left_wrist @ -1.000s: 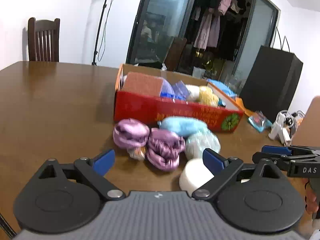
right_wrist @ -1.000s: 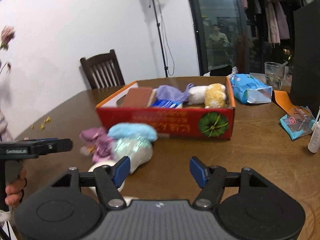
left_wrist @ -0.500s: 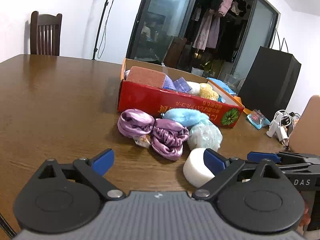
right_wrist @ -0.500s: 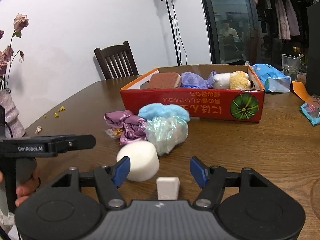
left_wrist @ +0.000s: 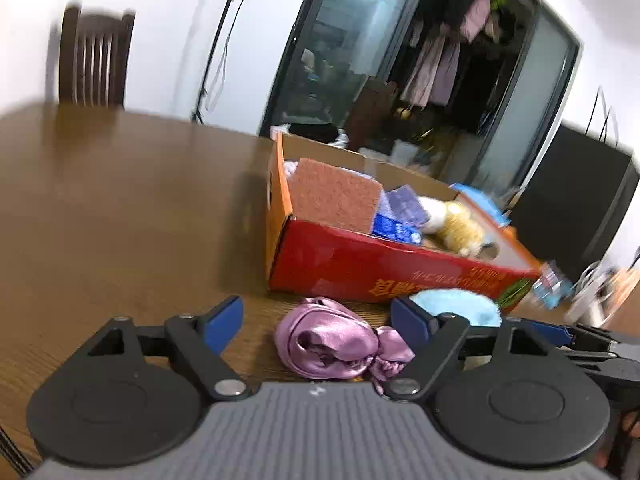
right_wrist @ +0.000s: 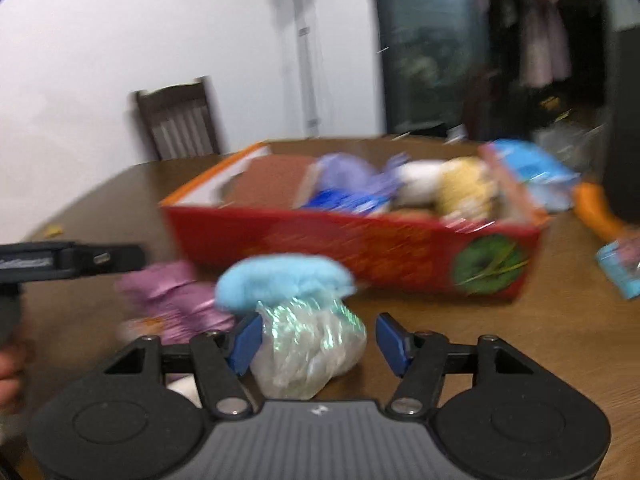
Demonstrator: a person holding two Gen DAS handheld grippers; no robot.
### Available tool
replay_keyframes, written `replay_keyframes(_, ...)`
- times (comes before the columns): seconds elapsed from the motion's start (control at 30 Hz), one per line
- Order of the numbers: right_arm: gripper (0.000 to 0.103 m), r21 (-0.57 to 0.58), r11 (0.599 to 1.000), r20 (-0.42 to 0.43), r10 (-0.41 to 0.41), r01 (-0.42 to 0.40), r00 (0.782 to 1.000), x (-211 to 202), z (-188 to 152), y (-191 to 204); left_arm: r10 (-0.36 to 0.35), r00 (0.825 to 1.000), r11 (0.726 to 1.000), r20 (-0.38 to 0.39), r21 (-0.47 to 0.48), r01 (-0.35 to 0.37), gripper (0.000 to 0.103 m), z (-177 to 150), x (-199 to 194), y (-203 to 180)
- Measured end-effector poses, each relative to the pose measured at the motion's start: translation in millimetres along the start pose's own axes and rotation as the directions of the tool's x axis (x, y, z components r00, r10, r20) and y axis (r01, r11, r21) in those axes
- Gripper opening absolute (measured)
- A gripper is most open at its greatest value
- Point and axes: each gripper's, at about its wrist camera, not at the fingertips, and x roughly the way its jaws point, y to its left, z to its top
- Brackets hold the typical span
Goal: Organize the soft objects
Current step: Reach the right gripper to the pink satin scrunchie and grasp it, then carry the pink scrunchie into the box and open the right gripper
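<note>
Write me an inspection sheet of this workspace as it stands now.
Surface: brown wooden table, glossy.
Job's things: purple satin scrunchies, blue fluffy puff and iridescent mesh ball lie in front of the red cardboard box; the box holds a brown sponge pad, a yellow plush and other soft items.
Clutter: blue packets beside the box.
Grippers: left tool open over the scrunchies; right tool open around the mesh ball, not yet closed.
Cables: white cable bundle, blurred.
Surroundings: wooden chair, light stand, glass door, hanging clothes.
</note>
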Motion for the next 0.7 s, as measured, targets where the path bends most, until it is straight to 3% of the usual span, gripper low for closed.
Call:
replay_keyframes(0.03,0.060,-0.013,0.999,0.024,-0.037,0.037,0.999,-5,2,0,-0.033,0.999,0.999,-0.001,-0.044,0.033,0.075,-2,3,8)
replay_keyframes(0.1,0.055,-0.018,1.000,0.084,-0.009,0.011,0.996,-18,5,4,-0.087,0.996,0.987,-0.034,-0.141,0.082,0.067,-3,10,22)
replay_keyframes(0.17,0.051,-0.004,0.990,0.071,0.140,-0.140,0.988,-24,8,10,-0.133,0.990,0.976,-0.048,-0.181,0.122,0.059,-4,12,28)
replay_keyframes(0.23,0.046,0.020,0.966,-0.004,0.258,-0.258,0.966,-11,8,21,-0.138,0.989,0.972,-0.056,-0.197,0.125,0.043,-4,12,32)
replay_keyframes(0.33,0.042,0.004,0.971,-0.069,0.238,-0.239,0.969,16,4,40,-0.138,0.988,0.967,-0.062,-0.224,0.121,0.038,-8,13,36)
replay_keyframes(0.4,0.039,0.011,0.964,-0.091,0.267,-0.267,0.960,27,3,47,-0.139,0.988,0.969,-0.065,-0.215,0.122,0.033,-10,13,36)
replay_keyframes(0.47,0.024,0.003,0.964,-0.099,0.264,-0.265,0.959,34,1,54,-0.128,0.990,0.974,-0.055,-0.193,0.116,0.028,-10,12,31)
replay_keyframes(0.53,0.014,-0.001,0.967,-0.083,0.255,-0.256,0.963,33,1,57,-0.125,0.992,0.978,-0.031,-0.174,0.118,0.022,-7,6,26)
replay_keyframes(0.7,0.013,-0.031,0.965,0.034,0.263,-0.262,0.964,-14,9,49,-0.185,0.977,0.973,0.102,-0.119,0.197,0.022,2,-45,-7)
